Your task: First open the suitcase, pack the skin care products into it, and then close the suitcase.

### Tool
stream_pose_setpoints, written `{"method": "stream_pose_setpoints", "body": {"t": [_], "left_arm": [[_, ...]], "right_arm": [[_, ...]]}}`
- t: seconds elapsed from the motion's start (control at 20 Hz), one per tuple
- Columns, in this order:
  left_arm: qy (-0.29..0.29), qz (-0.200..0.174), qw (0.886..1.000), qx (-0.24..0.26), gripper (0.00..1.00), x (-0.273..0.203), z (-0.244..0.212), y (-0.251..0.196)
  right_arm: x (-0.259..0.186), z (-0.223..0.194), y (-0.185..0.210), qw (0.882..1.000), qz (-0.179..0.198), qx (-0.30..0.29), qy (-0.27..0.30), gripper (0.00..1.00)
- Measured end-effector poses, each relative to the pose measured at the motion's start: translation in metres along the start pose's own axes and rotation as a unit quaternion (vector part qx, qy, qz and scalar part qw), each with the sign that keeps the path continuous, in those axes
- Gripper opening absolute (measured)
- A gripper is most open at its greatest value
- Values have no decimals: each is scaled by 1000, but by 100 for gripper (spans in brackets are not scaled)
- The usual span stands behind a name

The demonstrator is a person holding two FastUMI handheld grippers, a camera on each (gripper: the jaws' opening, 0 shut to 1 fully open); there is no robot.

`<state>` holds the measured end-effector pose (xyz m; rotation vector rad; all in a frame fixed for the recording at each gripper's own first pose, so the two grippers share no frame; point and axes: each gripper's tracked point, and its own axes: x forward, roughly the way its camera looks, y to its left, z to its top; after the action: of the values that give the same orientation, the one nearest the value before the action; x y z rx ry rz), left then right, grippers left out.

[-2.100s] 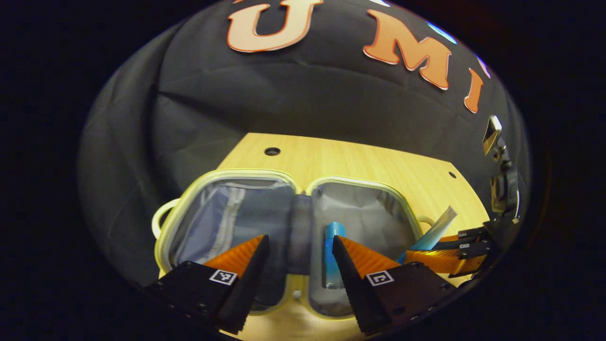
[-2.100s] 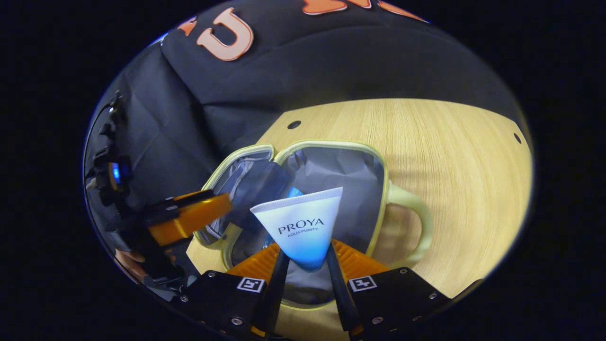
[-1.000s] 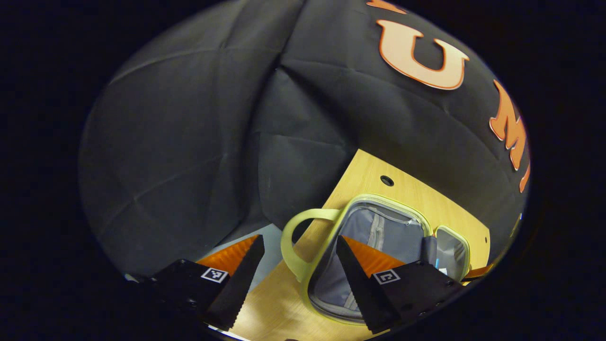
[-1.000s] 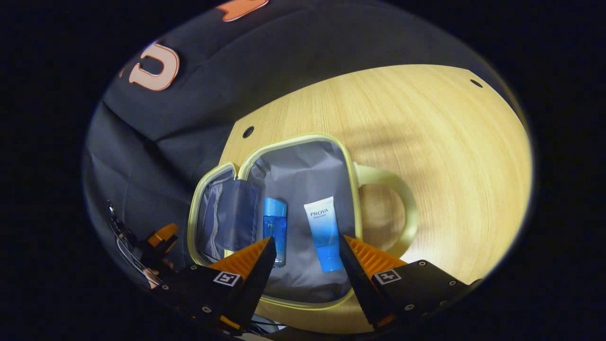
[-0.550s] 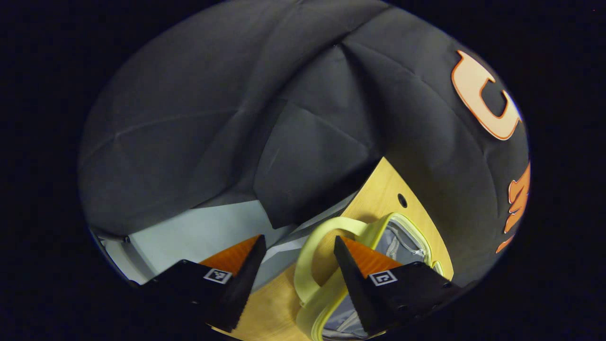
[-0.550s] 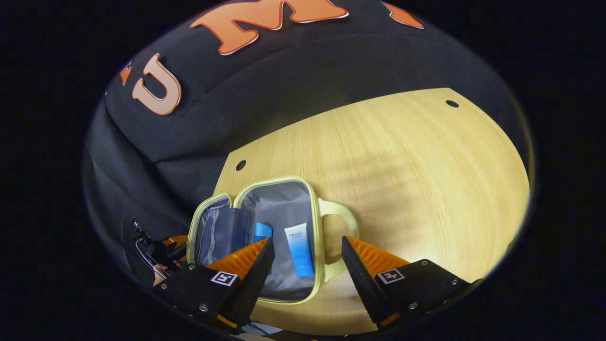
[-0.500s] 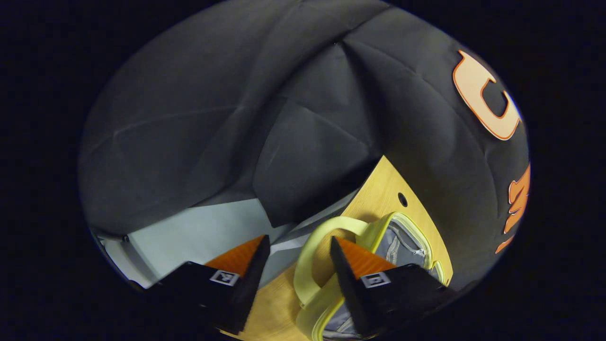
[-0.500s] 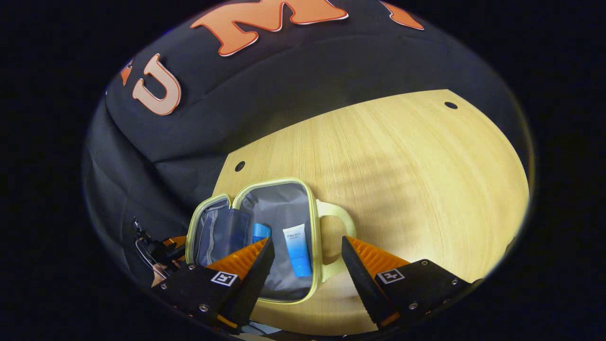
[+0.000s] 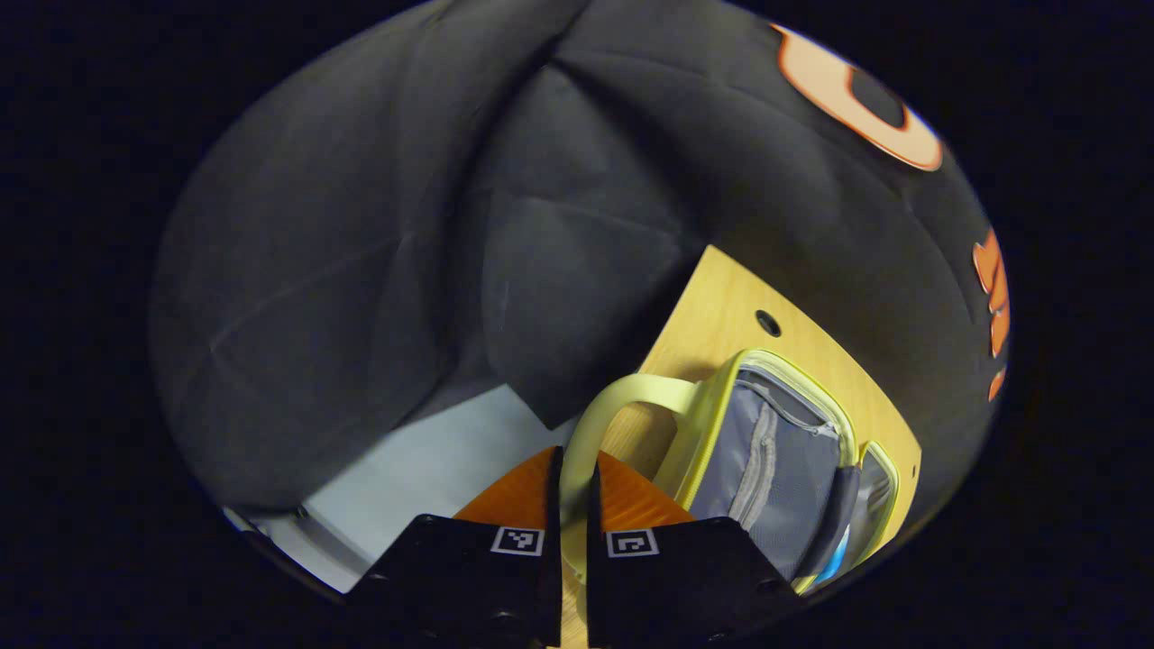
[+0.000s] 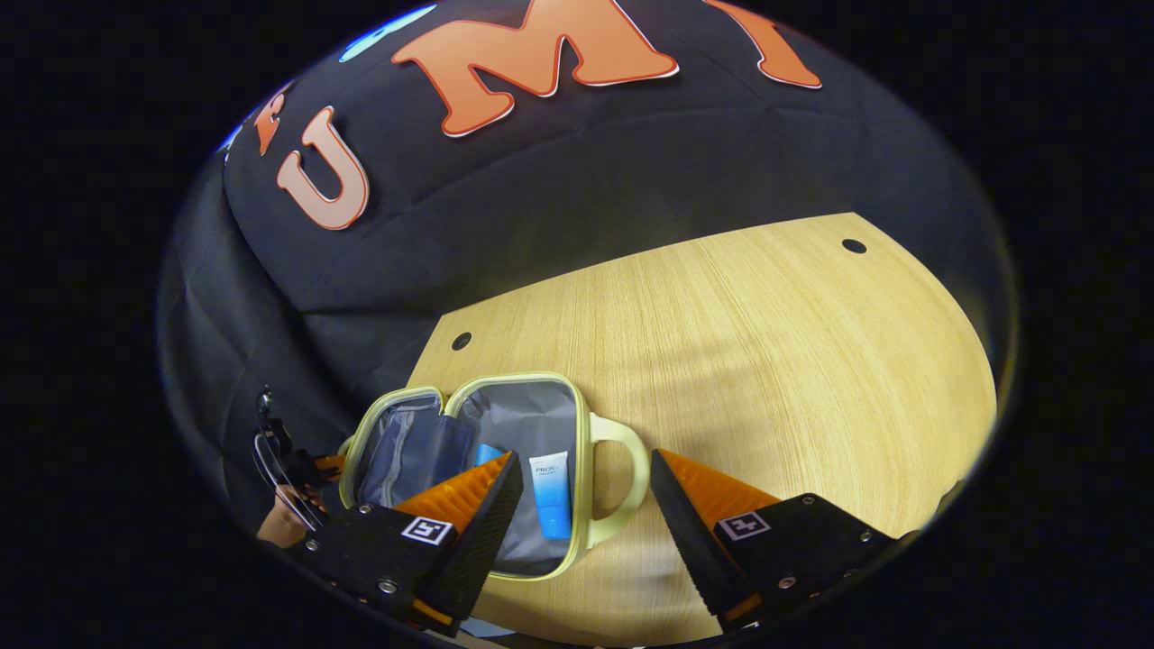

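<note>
The pale yellow suitcase (image 10: 469,383) lies open on the wooden table (image 10: 766,361), its grey lining showing. In its right half lie a white-and-blue tube (image 10: 550,496) and a blue bottle (image 10: 488,453), side by side. My right gripper (image 10: 584,458) hovers open above that half and its handle (image 10: 633,482), holding nothing. In the left gripper view my left gripper (image 9: 571,478) is shut on the yellow handle (image 9: 622,397) of the suitcase's (image 9: 766,460) left half, at the table's left edge.
Black cloth wall hangs close behind and left of the table. A pale floor (image 9: 424,460) shows below the table's left edge. A hand (image 10: 281,523) holds the left gripper at the far left of the right gripper view. Bare tabletop stretches right of the suitcase.
My right gripper let the tube go into the suitcase's right half and pulled back, open. My left gripper swung over to the left handle and shut on it.
</note>
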<state>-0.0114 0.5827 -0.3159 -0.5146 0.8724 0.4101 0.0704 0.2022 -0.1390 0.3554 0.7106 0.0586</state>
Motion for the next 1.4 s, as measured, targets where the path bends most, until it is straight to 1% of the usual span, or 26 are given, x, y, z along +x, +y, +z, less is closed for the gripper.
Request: {"method": "stream_pose_setpoints", "body": {"t": [0.15, 0.25, 0.35, 0.5, 0.65, 0.7, 0.75, 0.85, 0.95, 1.05, 1.25, 1.4], "left_arm": [[-45, -7, 998, 44, 10, -31, 27, -10], [-68, -11, 996, 60, 10, -52, 39, -19], [-95, -22, 993, 65, 10, -78, 49, -33], [-132, -48, 988, 71, 10, -124, 66, -66], [-160, -70, 981, 86, 10, -163, 70, -106], [-176, -71, 978, 90, 10, -172, 71, -119], [-178, -78, 976, 98, 1, -179, 72, -132], [-185, -68, 973, 117, 1, -192, 65, -144], [-195, -75, 971, 118, 1, -208, 67, -171], [-201, -92, 968, 122, 1, -223, 62, -199], [-206, -127, 957, 157, 1, -245, 42, -270], [-202, -156, 950, 179, 1, -245, 24, -322]], "right_arm": [[-3, 0, -10, 999, -2, -33, -5, 92], [-7, 4, -11, 998, 0, -56, -15, 92], [-11, 10, -11, 997, 10, -73, -25, 92], [-14, 23, -11, 993, 20, -106, -50, 94], [-18, 40, -13, 989, 29, -128, -76, 94], [-20, 44, -14, 988, 33, -130, -81, 94], [-21, 47, -16, 987, 37, -131, -84, 94], [-22, 50, -24, 986, 42, -136, -83, 94], [-26, 51, -33, 985, 43, -143, -84, 94], [-30, 55, -43, 984, 45, -148, -89, 94], [-39, 65, -60, 981, 49, -158, -99, 94], [-43, 68, -72, 980, 55, -159, -104, 94]]}}
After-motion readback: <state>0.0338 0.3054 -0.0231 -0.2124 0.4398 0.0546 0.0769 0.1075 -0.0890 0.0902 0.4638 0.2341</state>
